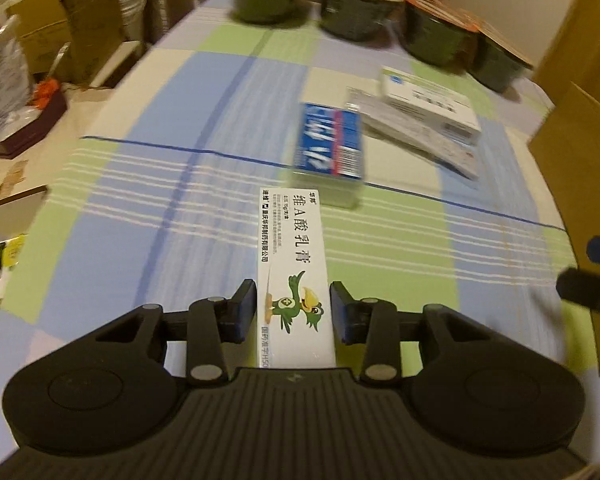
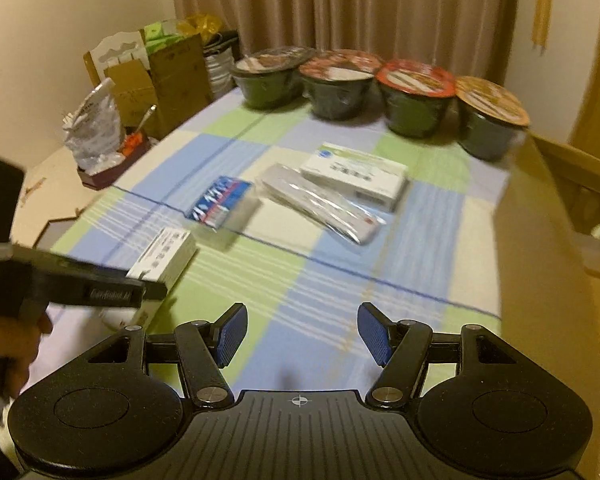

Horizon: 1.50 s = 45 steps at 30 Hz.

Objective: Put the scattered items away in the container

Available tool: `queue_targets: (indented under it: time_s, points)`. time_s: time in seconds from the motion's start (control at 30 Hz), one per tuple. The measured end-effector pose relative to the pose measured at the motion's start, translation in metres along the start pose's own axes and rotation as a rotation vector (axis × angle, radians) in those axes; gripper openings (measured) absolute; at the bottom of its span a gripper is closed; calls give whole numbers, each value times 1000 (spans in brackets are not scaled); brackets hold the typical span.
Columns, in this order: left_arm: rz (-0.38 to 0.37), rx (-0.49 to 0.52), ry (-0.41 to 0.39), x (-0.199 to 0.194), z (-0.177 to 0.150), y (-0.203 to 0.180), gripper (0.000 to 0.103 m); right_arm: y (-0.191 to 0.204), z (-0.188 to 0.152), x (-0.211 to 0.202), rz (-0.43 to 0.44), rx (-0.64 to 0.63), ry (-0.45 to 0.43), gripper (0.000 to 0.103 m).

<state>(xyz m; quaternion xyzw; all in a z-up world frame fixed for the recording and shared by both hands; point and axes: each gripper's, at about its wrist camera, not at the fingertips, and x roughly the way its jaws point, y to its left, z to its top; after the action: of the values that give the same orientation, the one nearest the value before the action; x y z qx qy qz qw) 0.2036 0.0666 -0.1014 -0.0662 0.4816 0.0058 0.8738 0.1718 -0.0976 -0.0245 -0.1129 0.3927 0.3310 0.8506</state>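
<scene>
Two wrist-cam views over a table w/ a blue, green and cream checked cloth (image 1: 172, 184). Left gripper (image 1: 294, 312) straddles a long white ointment box (image 1: 294, 272) printed w/ a green cartoon bird; the box runs lengthwise between the blue pads. Left pad looks to be touching the box side, right pad sits just beside it w/ a thin gap, so jaws are nearly closed but the grip doesn't look firm yet. Right gripper (image 2: 302, 334) hovers over the cloth, jaws wide apart, holding nothing.

Farther along the table: a blue toothpaste box (image 1: 330, 148), a clear-wrapped flat pack (image 1: 416, 140) and a white medicine box (image 1: 428, 106) resting on it. Four lidded noodle bowls (image 2: 340, 84) line the far edge. A cardboard box (image 1: 572, 168), probably the container, stands at the right edge.

To do this step well: close evenly on both long sides, keep the box centred, lift level, then carry right to the cardboard box.
</scene>
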Motion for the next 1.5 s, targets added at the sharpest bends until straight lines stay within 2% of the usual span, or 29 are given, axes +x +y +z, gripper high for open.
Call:
queue_targets:
  time_s: [0.17,0.43,0.73,0.97,1.03,1.2,1.5]
  points:
    - [41,-78,-20,-1,4,33,34,22,26,29,43,13,-4,67]
    - [82,-124,-55,-4,9,59,34,49,57,89,95,61,25,67]
    - [103,-153,-74,-3,10,71,34,59,75,151,79,134,62,67]
    - [94,-135,-73,2,11,66,34,64,82,174,42,78,78,67]
    - [91,-136,-74,2,11,66,34,65,79,173,20,46,78,60]
    - [40,-97,-72,2,12,56,34,51,58,141,19,29,67,59]
    - [-141,32,-42,-1,7,7,34,-1,-15,43,-59,87,71,59]
